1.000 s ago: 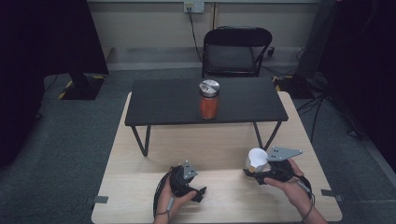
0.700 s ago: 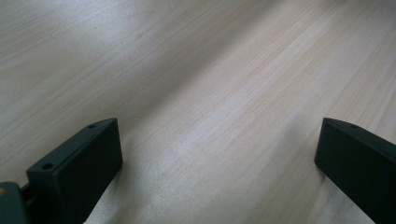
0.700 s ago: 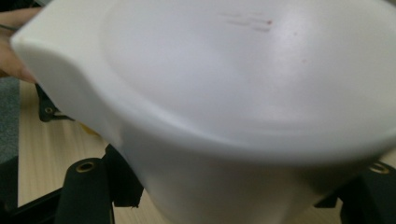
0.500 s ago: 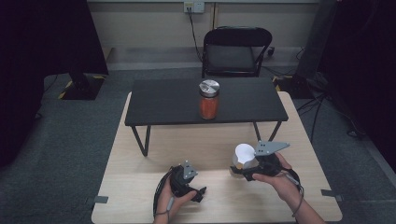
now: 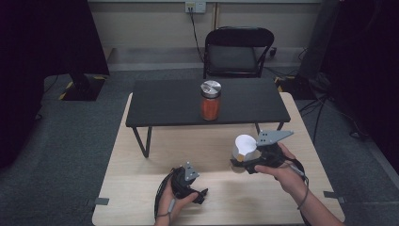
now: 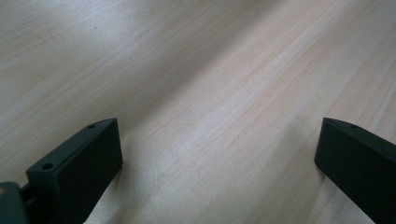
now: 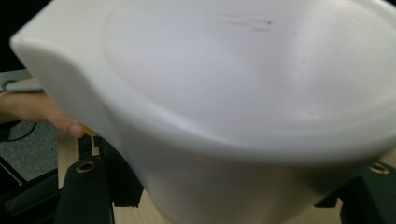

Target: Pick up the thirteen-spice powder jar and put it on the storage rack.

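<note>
A: High view first. Pale wood counter (image 5: 141, 197), grey carpet (image 5: 61, 141) all round it. A low black table (image 5: 164, 101) stands on the far part of the counter, and an orange-filled jar (image 5: 210, 101) with a silver lid stands upright on it. Beyond: a black folding chair (image 5: 237, 52), a wall socket (image 5: 195, 6) with a cable hanging down, dark curtains at both sides.

B: And the grippers?

A: Left gripper (image 5: 200, 194) lies low on the near counter. Right gripper (image 5: 242, 162) is held above the counter, right of centre, pinching a white cup (image 5: 245, 147), mouth up.

B: Left gripper view?

A: Bare wood grain under it. Its fingers (image 6: 79, 168) stand spread wide, nothing between them.

B: Right gripper view?

A: The white cup (image 7: 243, 93) sits very close to the lens, tilted, rim and pouring lip showing. Fingers (image 7: 86, 189) press its lower wall from both sides. At the left edge, a bit of the person's other hand (image 7: 42, 109) over counter and carpet.
</note>
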